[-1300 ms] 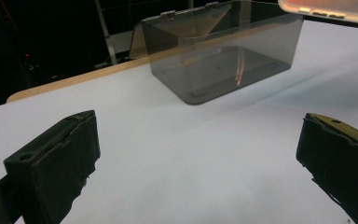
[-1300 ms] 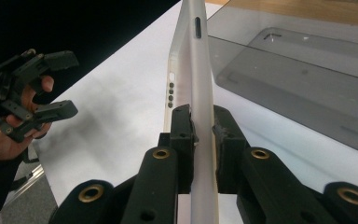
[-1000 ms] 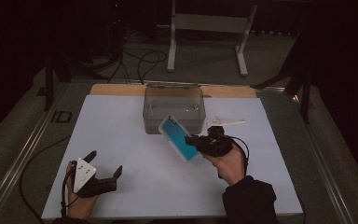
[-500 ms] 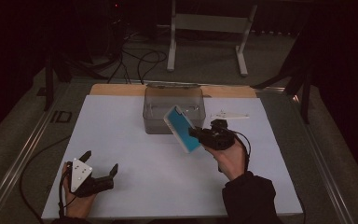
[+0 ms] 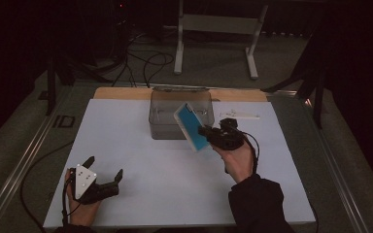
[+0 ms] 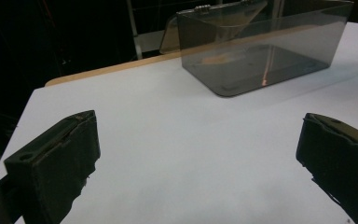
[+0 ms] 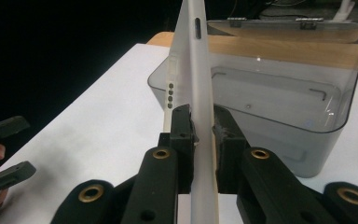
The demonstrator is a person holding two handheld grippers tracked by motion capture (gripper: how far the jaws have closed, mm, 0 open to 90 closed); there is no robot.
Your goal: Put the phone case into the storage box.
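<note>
The right gripper (image 5: pixel 205 132) is raised above the counter (image 5: pixel 126 126), carried by the right hand (image 5: pixel 237 158) at the end of a dark-sleeved forearm that comes in from the near edge. It points left and far, its jaws clamped on the edge of a thin white and blue device (image 5: pixel 191 126), held tilted. The left gripper (image 5: pixel 103 167) sits low at the near left corner in the left hand (image 5: pixel 83 209), jaws spread wide with nothing between them.
</note>
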